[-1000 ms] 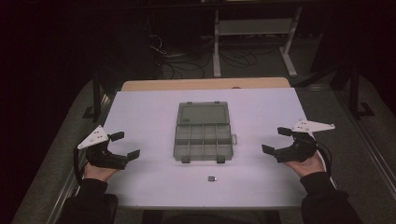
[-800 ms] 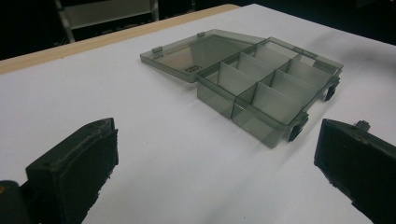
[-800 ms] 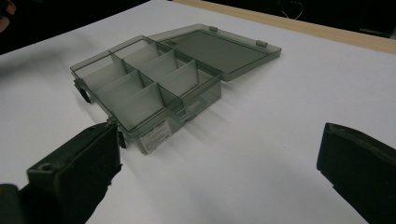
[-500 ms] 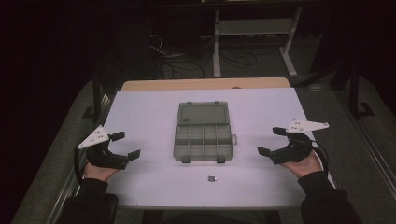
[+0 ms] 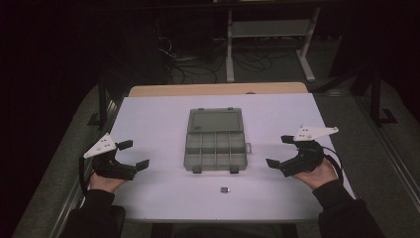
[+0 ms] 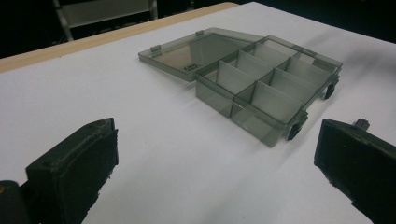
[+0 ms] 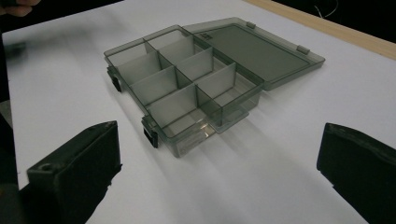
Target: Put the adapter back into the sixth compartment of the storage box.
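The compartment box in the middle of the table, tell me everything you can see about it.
The compartment box looks like smoky, see-through grey plastic. It lies open on the white table, with its flat lid folded back on two hinges, away from the person. The tray is split by thin dividers into two rows of cells, and all of them look empty. Two dark latches sit on its near edge. Neither gripper touches it; a small dark part lies apart, nearer the person.

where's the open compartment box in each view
High view: the compartment box lies mid-table, lid laid flat on the far side, between the two claws.
Left gripper view: box at upper right, lid to its left.
Right gripper view: box at upper centre, lid to its right.
Shared landmark: the two dark latches on the box's front edge.
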`<state>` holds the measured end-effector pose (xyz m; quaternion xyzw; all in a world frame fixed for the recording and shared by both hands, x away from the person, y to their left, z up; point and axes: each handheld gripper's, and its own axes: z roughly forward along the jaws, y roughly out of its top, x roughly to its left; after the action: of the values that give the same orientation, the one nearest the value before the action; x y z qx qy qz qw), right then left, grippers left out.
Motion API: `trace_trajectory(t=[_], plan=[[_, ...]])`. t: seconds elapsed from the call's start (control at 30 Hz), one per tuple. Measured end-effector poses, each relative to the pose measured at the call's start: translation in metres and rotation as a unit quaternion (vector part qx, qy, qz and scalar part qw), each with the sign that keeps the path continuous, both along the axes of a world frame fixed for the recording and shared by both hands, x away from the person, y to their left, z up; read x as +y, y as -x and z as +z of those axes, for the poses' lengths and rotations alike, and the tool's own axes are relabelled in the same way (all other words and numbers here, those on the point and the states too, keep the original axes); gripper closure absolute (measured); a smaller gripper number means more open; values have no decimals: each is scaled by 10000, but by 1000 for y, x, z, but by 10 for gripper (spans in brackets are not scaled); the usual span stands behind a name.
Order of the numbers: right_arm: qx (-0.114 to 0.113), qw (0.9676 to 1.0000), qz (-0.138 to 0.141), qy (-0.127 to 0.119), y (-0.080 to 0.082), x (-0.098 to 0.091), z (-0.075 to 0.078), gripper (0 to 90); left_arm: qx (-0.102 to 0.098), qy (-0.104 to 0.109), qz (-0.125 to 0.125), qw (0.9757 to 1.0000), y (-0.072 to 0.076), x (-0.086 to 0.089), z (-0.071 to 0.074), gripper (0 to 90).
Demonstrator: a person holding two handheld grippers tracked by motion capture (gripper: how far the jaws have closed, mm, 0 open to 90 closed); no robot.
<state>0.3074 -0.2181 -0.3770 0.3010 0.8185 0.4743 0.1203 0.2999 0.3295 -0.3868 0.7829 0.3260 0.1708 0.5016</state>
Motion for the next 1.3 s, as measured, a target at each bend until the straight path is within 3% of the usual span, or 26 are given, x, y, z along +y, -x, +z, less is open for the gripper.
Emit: trace_trajectory(t=[0.57, 1.3], plan=[[-27, 9982, 521, 309, -3, 33, 14, 0, 6, -3, -14, 10000, 0, 0, 0, 0], [140, 9940, 875, 636, -6, 59, 13, 0, 11, -4, -66, 10000, 0, -1, 0, 0]])
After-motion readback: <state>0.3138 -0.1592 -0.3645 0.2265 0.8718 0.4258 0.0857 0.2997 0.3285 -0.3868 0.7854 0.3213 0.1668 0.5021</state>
